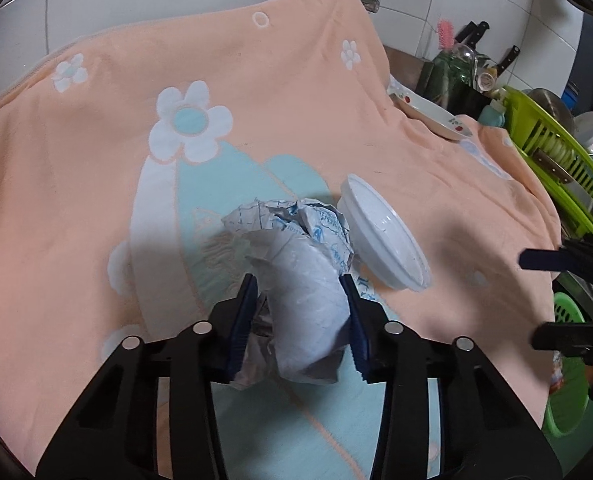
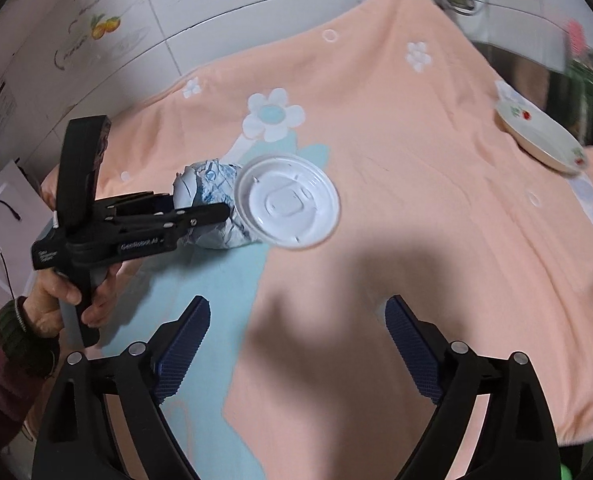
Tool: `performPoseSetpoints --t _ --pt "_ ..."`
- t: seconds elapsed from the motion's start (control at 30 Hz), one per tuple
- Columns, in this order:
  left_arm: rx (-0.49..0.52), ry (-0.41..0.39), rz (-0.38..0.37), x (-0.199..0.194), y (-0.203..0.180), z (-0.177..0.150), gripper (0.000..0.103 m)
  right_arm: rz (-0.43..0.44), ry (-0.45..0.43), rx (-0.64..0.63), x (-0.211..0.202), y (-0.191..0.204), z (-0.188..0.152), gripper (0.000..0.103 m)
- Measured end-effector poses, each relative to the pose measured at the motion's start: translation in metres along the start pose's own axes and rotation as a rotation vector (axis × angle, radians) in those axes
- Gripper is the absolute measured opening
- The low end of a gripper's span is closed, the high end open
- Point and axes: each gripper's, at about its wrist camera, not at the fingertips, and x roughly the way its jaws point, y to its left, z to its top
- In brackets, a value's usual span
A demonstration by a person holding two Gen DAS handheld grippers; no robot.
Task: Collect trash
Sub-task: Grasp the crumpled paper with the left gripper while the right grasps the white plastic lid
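Observation:
A crumpled wad of white paper with blue print point(image 1: 300, 264) lies on the peach flowered towel point(image 1: 96, 168). My left gripper point(image 1: 300, 288) is shut on it, its blue pads pressed into both sides of the wad. A white plastic lid point(image 1: 384, 232) leans tilted against the wad's right side. In the right wrist view the paper wad point(image 2: 212, 200) sits in the left gripper point(image 2: 188, 212), held by a person's hand point(image 2: 56, 296), with the lid point(image 2: 286, 200) beside it. My right gripper point(image 2: 296, 312) stands open over the towel point(image 2: 416, 200), short of the lid, nothing between its fingers.
A flowered ceramic plate point(image 1: 432, 114) rests at the towel's far right edge. A green dish rack point(image 1: 552, 152) and a green basket point(image 1: 568, 380) stand to the right. Knives and bottles line the back wall. White tiled wall behind.

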Motion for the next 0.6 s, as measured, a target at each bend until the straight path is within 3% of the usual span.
performPoseSetpoints --t 0.6 --pt "-0.054 -0.018 0.066 -0.03 0.041 -0.009 0.038 0.026 0.08 -0.121 0.086 0.018 0.044 0.091"
